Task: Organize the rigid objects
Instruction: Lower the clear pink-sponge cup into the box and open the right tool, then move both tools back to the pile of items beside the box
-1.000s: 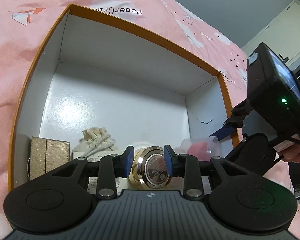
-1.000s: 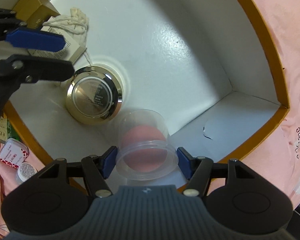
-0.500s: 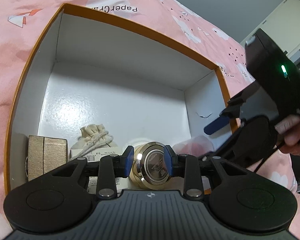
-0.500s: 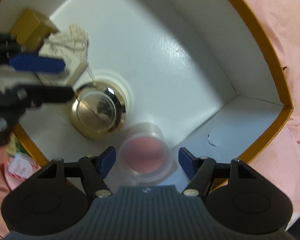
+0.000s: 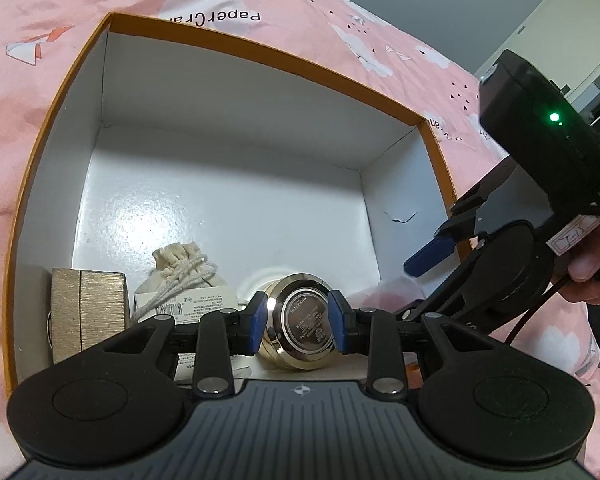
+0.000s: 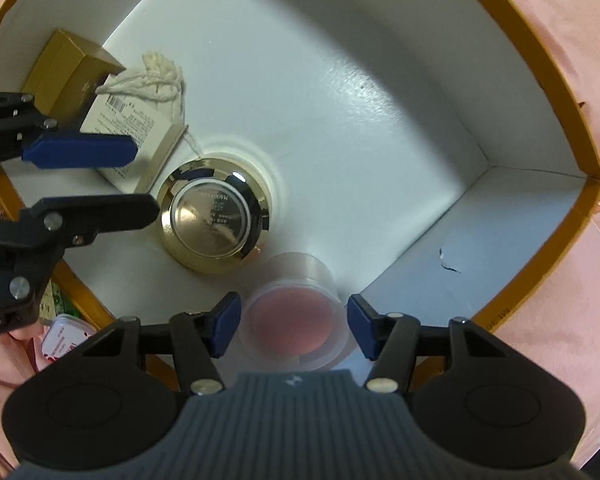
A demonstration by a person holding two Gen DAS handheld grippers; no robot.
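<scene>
Now right tongs [image 6: 293,330] released, lifted off clear jar [image 6: 294,320] | left tongs [image 5: 297,322] spread, unchanged

Jar [image 6: 214,224] apparently touching cup [image 6: 294,322] inside box [image 6: 532,92].

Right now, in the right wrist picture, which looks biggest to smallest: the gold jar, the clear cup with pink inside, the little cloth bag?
1. gold jar and clear cup: about alike; the cup is nearer the camera, so unsure.
2. cloth bag: smallest.
</scene>
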